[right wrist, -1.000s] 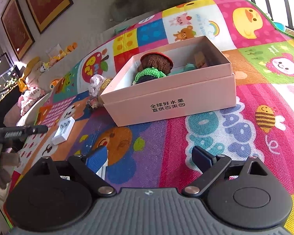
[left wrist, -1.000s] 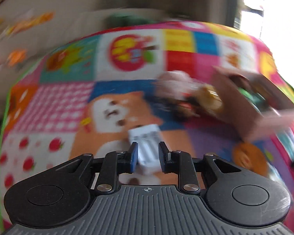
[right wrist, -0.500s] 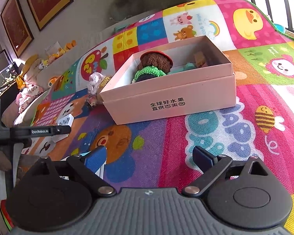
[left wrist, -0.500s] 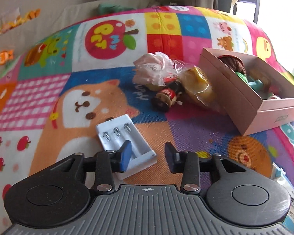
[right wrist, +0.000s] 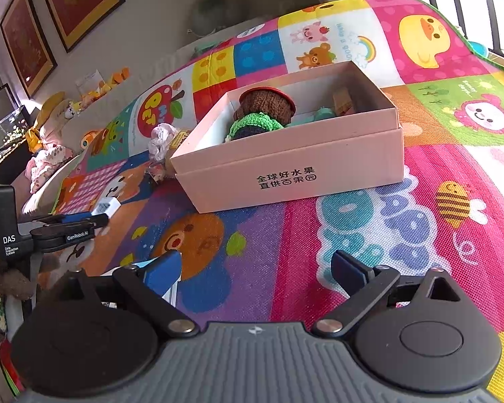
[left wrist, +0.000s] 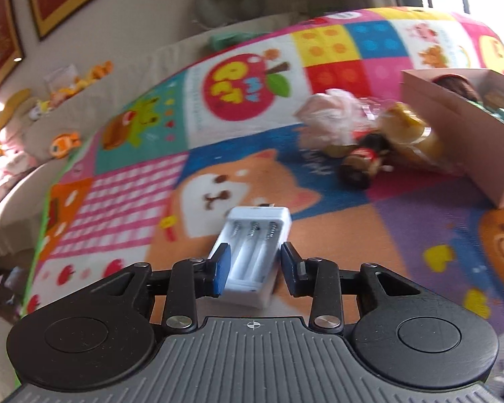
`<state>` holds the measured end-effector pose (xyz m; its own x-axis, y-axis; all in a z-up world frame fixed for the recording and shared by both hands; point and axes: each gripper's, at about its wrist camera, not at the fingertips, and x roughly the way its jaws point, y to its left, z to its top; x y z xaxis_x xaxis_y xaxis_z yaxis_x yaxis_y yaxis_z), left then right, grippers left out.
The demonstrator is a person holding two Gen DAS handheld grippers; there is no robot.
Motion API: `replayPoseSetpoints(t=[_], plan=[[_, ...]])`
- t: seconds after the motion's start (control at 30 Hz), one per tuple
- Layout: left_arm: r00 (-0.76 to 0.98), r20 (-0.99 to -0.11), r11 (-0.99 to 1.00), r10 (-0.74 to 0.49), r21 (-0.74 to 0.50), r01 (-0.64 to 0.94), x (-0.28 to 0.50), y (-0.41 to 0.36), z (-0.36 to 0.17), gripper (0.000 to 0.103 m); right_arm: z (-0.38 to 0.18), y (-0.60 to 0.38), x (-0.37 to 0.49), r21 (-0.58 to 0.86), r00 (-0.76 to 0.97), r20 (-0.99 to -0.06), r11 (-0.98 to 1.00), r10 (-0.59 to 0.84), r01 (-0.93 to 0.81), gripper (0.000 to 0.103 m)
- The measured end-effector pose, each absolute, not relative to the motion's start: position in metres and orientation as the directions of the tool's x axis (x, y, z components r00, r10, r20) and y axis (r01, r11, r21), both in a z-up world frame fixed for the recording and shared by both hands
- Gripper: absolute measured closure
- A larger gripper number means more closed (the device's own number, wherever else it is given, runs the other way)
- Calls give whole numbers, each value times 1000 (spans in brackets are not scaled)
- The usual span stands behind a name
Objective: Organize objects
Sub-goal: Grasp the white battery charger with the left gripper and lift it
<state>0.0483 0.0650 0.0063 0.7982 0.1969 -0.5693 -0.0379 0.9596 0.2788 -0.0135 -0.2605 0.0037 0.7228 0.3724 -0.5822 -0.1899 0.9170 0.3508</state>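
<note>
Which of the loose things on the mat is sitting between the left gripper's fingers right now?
The white battery holder, between the open left gripper fingers. The pink bag and small dark bottle lie farther off beside the pink box.

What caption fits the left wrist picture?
Left gripper straddles a white battery holder on the colourful play mat.

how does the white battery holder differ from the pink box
The white battery holder is small, slim plastic with empty spring slots, sitting between the left gripper jaws. The pink box is much bigger cardboard, already holding toys, untouched. Both are open-topped and rest on the play mat.
</note>
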Motion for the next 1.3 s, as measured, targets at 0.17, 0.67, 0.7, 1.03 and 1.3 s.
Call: replayPoseSetpoints(t=[0.17, 0.67, 0.7, 1.03, 1.3], plan=[[801, -571, 964, 180, 266, -27, 56, 83, 7, 64, 4, -260, -13, 348, 723, -582, 918, 372, -191, 3], [766, -636, 974, -98, 96, 205, 52, 98, 13, 54, 4, -258, -12, 341, 714, -591, 918, 375, -201, 2], [754, -644, 962, -131, 101, 254, 47, 92, 14, 51, 3, -258, -12, 340, 713, -593, 919, 375, -201, 2], [717, -669, 926, -197, 114, 360, 14, 49, 13, 48, 3, -256, -10, 324, 707, -602, 923, 371, -208, 1], [812, -572, 983, -117, 50, 178, 10, 62, 31, 51, 3, -255, -10, 322, 706, -603, 923, 371, -210, 0]])
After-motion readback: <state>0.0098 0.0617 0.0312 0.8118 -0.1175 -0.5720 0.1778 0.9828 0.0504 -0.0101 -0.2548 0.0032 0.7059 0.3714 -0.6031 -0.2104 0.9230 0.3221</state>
